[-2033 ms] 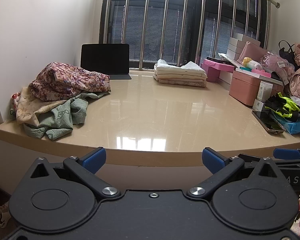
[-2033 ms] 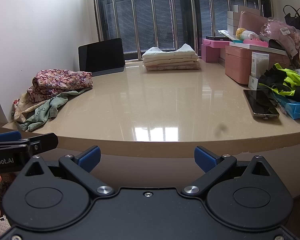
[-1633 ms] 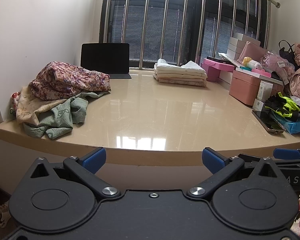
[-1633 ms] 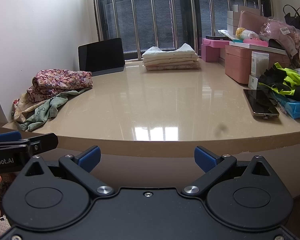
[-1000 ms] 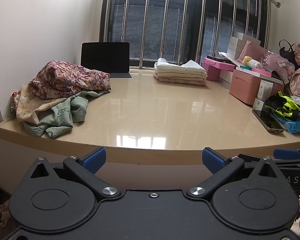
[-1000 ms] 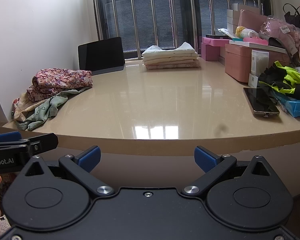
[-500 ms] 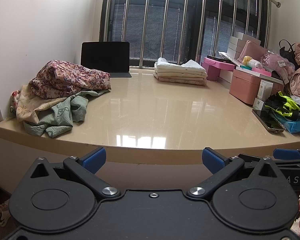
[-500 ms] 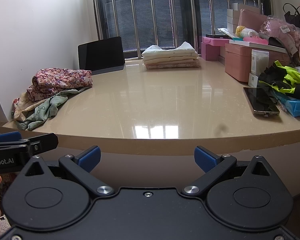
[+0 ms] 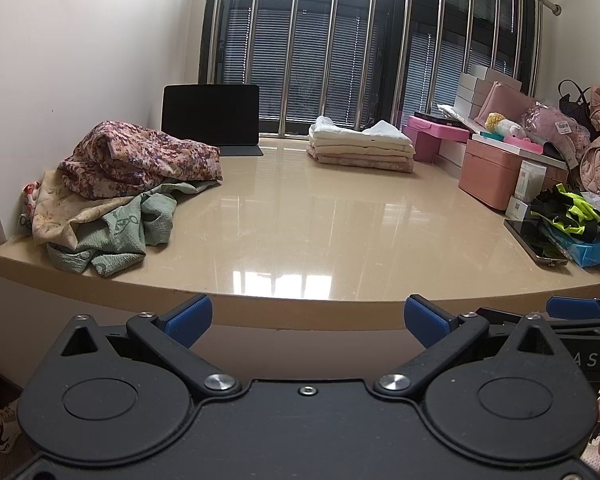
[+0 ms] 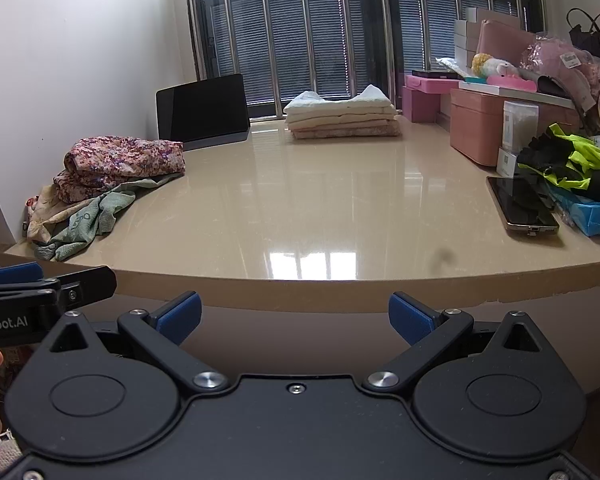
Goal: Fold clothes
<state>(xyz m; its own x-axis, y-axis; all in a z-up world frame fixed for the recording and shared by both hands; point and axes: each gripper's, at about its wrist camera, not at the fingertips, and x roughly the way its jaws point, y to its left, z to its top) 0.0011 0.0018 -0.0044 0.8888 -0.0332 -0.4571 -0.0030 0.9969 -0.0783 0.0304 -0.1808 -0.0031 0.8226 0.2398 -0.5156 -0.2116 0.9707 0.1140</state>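
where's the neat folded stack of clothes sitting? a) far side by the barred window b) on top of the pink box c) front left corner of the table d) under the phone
a: the folded stack rests on the table at its far edge, right before the barred window, while the unfolded pile sits at the left.

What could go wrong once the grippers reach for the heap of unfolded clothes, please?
1. The floral purple-pink garment lies on the crumpled green cloth; a pinch may lift both.
2. That green cloth sits at the glossy beige tabletop edge and could slide off.
3. The gold-edged smartphone lies near the right edge, open to sweeping fabric.
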